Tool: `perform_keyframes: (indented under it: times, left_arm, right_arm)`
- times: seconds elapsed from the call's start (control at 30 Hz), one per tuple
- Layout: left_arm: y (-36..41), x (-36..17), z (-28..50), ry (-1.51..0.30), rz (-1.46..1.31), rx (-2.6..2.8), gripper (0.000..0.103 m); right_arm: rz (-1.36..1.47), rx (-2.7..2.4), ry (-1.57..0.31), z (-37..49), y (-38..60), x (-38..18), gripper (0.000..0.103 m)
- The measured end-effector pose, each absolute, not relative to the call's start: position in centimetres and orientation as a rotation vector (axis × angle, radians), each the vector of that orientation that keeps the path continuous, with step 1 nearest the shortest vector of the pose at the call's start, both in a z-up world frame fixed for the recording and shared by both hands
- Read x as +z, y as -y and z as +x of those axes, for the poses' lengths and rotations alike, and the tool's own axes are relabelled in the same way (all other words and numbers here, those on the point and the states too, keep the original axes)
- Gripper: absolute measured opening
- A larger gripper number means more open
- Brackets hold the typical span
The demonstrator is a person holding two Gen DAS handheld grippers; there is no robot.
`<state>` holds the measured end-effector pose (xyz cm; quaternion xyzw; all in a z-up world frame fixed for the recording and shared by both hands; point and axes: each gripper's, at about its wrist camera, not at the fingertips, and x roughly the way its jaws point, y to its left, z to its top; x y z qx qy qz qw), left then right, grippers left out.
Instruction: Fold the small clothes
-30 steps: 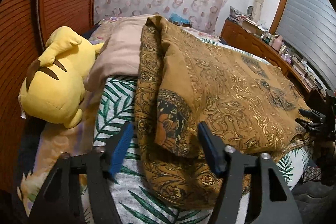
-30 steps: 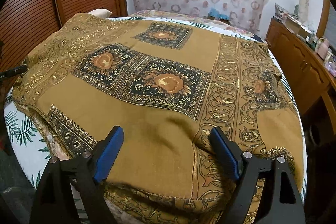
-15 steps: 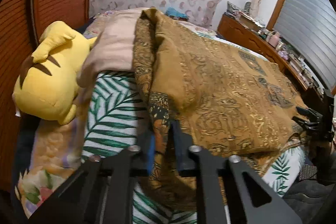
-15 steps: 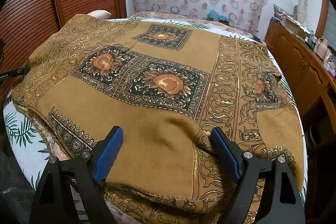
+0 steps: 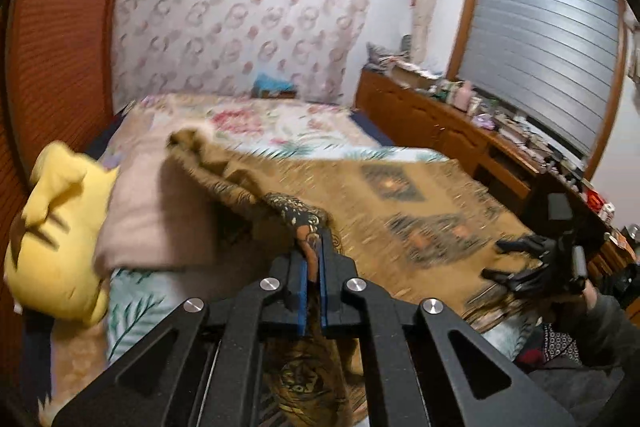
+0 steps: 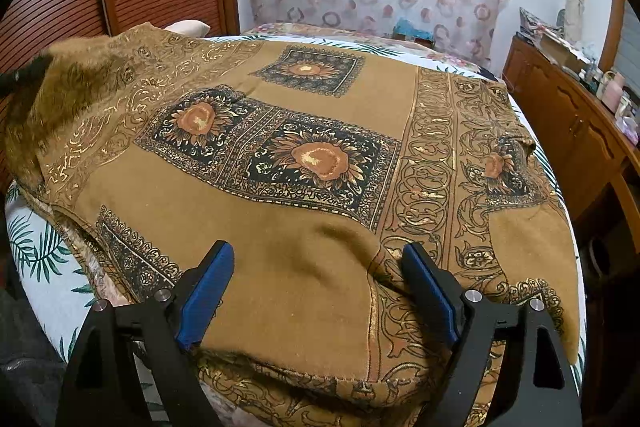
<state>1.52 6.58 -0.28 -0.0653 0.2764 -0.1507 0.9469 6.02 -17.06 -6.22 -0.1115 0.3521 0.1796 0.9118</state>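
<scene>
- Against the frames of a second ago, the left gripper [image 5: 313,247] is seen changed from wide open above the garment's edge to clamped shut on it, and the pinched corner is now raised off the bed [image 5: 280,131].
- The brown patterned garment [image 6: 320,155] is drawn up into a ridge running from the left gripper's tips toward the pink pillow [image 5: 156,211]; strong blur in the left wrist view suggests the lift is under way, though how high the edge is carried cannot be told for sure.
- For the task, this is judged as the start of a fold: one side is taken up so that it can be laid across the rest of the cloth.
- The left jaws are closed nearly together, with only a thin fold of the brown cloth held between the blue pads [image 5: 303,291].
- The right gripper [image 6: 316,287] is unchanged from the earlier frames: its jaws are spread wide and nothing is held between them. They are seen over the near hem of the garment, but contact cannot be judged.
- Most of the garment is spread flat over the bed, beside the yellow plush toy [image 5: 60,227], with its left edge seen lifted and blurred in the right wrist view.
</scene>
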Motion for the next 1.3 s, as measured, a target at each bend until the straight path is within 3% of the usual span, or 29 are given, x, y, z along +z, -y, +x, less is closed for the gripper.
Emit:
perform_keyframes:
  times: [0.7,1.03,1.07,1.13,1.3]
  left_arm:
    - [7.0,6.2,6.0,-0.475,0.026,-0.617,0.004]
    - [11.2,4.8,6.5,-0.492,0.068,-0.634,0.006]
    - [11.4,4.4,7.0,-0.514,0.049,-0.643,0.009]
    - [11.1,3.7,7.1,-0.534,0.031,-0.642,0.033]
    - [10.5,2.9,5.9,-0.541,0.045,-0.630,0.055]
  right_arm:
    - [-0.189,0.307,-0.579,2.0,20.4,-1.5,0.087]
    - [-0.149,0.277,-0.572,1.3,22.7,-1.5,0.087]
    - [-0.148,0.277,-0.574,1.2,22.9,-1.5,0.087]
    - [-0.147,0.274,-0.578,1.4,22.9,-1.7,0.087]
    - [-0.132,0.285,-0.584,1.3,22.9,-1.5,0.087]
